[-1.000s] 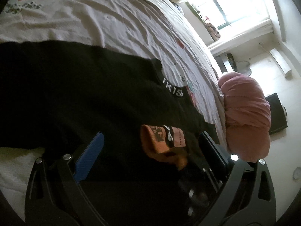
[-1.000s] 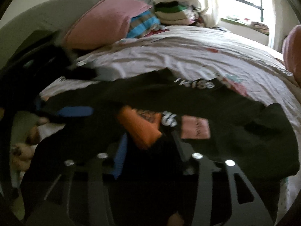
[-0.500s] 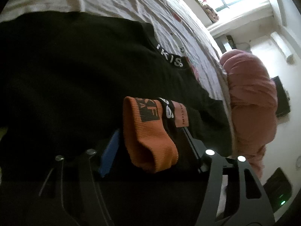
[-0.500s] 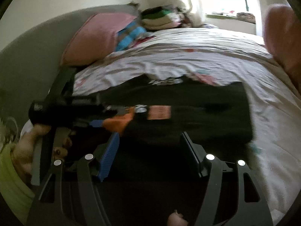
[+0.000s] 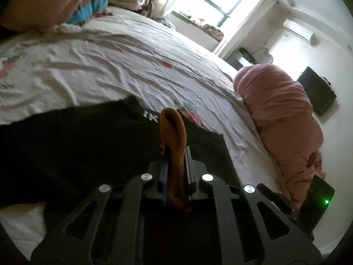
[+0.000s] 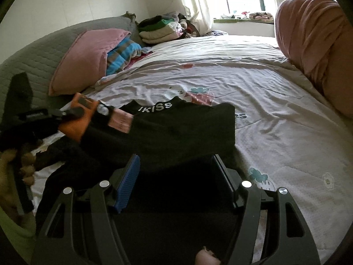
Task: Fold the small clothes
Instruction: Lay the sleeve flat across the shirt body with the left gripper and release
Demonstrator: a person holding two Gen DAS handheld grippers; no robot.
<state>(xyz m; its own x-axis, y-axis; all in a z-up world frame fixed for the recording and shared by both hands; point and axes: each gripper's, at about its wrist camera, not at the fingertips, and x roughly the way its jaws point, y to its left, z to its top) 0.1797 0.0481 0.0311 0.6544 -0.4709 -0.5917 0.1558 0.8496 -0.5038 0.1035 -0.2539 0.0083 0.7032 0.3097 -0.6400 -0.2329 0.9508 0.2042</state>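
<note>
— What is the left gripper (image 5: 175,165) holding?
— Its fingers pinch the orange end of a sock (image 5: 174,145), lifted above the black shirt (image 5: 88,145).
— And the right gripper (image 6: 176,176)?
— Its fingers are wide apart, with nothing in them. The shirt lies under and past them on the bed sheet (image 6: 275,114).

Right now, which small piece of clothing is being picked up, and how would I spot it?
Start at the big bed with its white printed sheet, then find the black garment lying on its near side. At that garment's left end, the left tool is clamped on an orange sock with black lettering, the only bright orange thing among the dark cloth.
</note>
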